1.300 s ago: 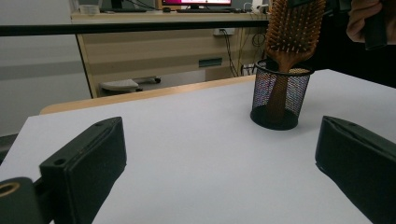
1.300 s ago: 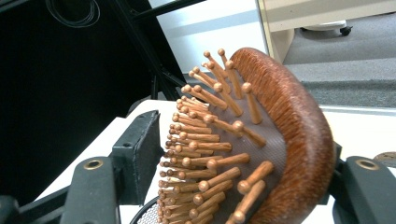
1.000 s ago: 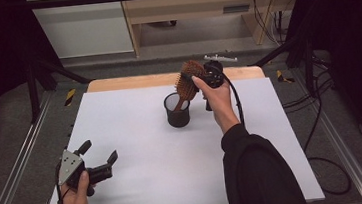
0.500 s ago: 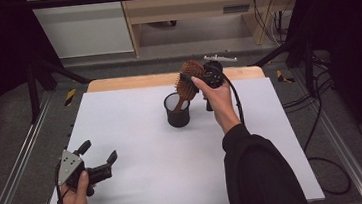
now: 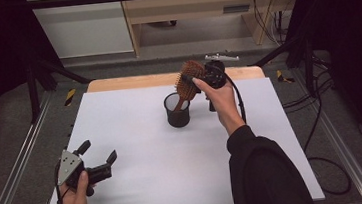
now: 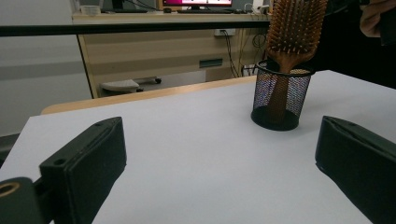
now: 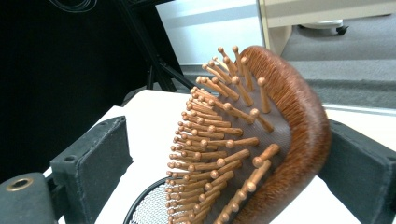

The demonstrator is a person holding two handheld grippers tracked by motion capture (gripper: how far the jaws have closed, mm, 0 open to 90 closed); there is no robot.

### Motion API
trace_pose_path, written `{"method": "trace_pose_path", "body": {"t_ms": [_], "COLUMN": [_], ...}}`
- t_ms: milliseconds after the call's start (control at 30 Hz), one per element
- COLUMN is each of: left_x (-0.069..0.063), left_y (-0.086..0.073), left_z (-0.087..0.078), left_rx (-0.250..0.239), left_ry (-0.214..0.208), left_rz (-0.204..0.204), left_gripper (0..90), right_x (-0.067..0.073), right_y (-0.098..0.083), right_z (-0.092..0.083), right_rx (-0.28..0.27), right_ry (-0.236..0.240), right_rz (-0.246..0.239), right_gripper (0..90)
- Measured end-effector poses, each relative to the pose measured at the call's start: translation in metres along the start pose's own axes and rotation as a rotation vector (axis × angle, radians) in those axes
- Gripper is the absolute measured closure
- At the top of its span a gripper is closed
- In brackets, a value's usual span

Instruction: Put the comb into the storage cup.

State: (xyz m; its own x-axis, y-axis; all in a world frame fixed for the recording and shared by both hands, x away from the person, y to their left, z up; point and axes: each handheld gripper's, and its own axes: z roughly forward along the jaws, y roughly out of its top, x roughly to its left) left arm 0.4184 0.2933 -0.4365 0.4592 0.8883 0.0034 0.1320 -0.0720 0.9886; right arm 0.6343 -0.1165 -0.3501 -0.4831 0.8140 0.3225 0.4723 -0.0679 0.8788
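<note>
Now likely light, stiff and prickly, wooden hairbrush [image 5: 189, 78] standing handle-down in mesh cup [image 5: 177, 111], loose between just-opened right tongs [image 5: 202, 82]; best gripped by smooth rim; left tongs [image 5: 97, 160] open, empty.

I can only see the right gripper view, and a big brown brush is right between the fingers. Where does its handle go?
Observer: In the left gripper view the brush stands handle-down inside a black mesh cup.
Operator: Where is that cup on the table?
Observer: In the high view it stands toward the far middle of the white table. The right gripper is beside it, and its fingers have just been opening around the brush head.
Operator: What is the other gripper doing?
Observer: The left gripper is at the near left corner, with its fingers open and nothing between them.
</note>
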Motion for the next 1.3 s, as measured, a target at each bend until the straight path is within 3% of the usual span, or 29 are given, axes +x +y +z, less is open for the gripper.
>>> {"method": "trace_pose_path", "body": {"t_ms": [400, 500, 1300], "left_x": [0.0, 0.0, 0.001], "left_y": [0.0, 0.0, 0.0], "left_z": [0.0, 0.0, -0.003], "left_rx": [0.001, 0.002, 0.003], "left_ry": [0.006, 0.006, 0.016], "left_rz": [-0.001, 0.0, -0.008], "left_gripper": [2.1, 2.1, 2.1], "right_x": [0.003, 0.003, -0.006], "right_y": [0.009, 0.013, 0.022], "right_z": [-0.032, -0.044, -0.111], "right_rx": [-0.052, -0.092, -0.193], "right_ry": [-0.065, -0.08, -0.064], "right_rz": [-0.085, -0.096, -0.204], "right_gripper": [7.3, 8.8, 7.5]}}
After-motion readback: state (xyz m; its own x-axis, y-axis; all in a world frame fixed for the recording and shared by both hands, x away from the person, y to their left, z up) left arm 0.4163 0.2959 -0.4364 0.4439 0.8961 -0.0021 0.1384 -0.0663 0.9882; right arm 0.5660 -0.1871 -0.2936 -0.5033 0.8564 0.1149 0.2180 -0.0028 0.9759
